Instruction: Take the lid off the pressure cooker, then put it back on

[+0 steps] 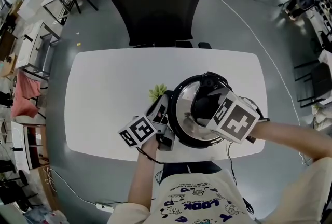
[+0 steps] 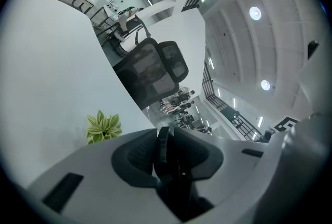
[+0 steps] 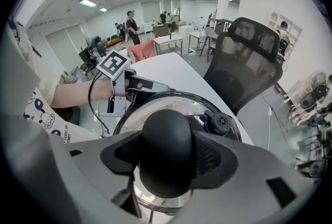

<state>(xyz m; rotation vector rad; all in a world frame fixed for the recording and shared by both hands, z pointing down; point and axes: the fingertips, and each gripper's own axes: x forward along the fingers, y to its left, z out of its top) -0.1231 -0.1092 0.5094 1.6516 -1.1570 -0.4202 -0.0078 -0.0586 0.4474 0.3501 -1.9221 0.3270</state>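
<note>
The lid (image 1: 184, 114) sits on the pressure cooker (image 1: 179, 137), which stands at the lower centre of the head view near the front edge of the white desk (image 1: 114, 93). The right gripper (image 1: 205, 108) comes down on it from above with its jaws clamped on the round black knob (image 3: 166, 158). The left gripper (image 1: 161, 122) lies nearly level at the cooker's left, its jaws closed on the black side handle (image 3: 142, 84) to steady the pot. Whether this is the start of the removal or the end of the replacing I cannot tell; if the lid is to come off, the next move probably calls for a twist of the knob to unlock, then a straight lift while the left grip holds firm. In the head view the right gripper covers the knob, and the lid hides the pot's body. The left gripper view shows only a thin dark edge between its jaws. No view shows whether the lid is locked
</note>
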